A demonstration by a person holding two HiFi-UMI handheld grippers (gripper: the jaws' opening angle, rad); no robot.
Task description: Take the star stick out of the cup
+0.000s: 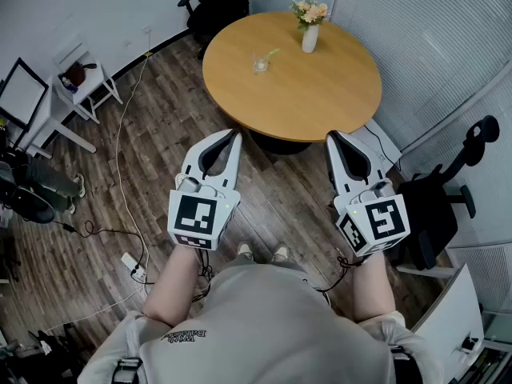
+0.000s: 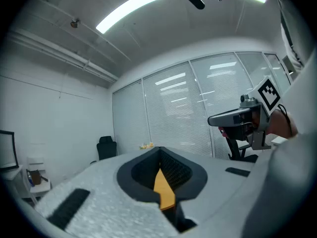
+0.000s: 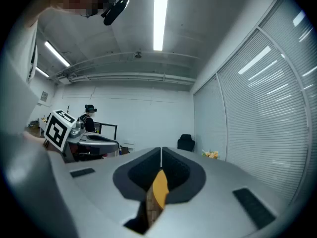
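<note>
A person stands on a wooden floor (image 1: 144, 174) facing a round table (image 1: 292, 74) at 12 o'clock. They hold the left gripper (image 1: 234, 134) and the right gripper (image 1: 330, 138) level in front of them. Both stop short of the table's near edge and touch nothing on it.

In the left gripper view, the left gripper's (image 2: 159, 151) fingers are closed tip to tip with nothing between them. The right gripper view shows the same for the right gripper (image 3: 161, 150), fingers pressed together and empty.

The clear cup (image 1: 260, 64) stands on the table toward its 10 o'clock side, well apart from both grippers. The green star stick (image 1: 272, 53) is in the cup, leaning out over the rim toward 2 o'clock. A white vase (image 1: 310, 38) of flowers stands near the table's 12 o'clock edge, apart from the cup. A black office chair (image 1: 440, 202) sits at the person's 3 o'clock.
</note>
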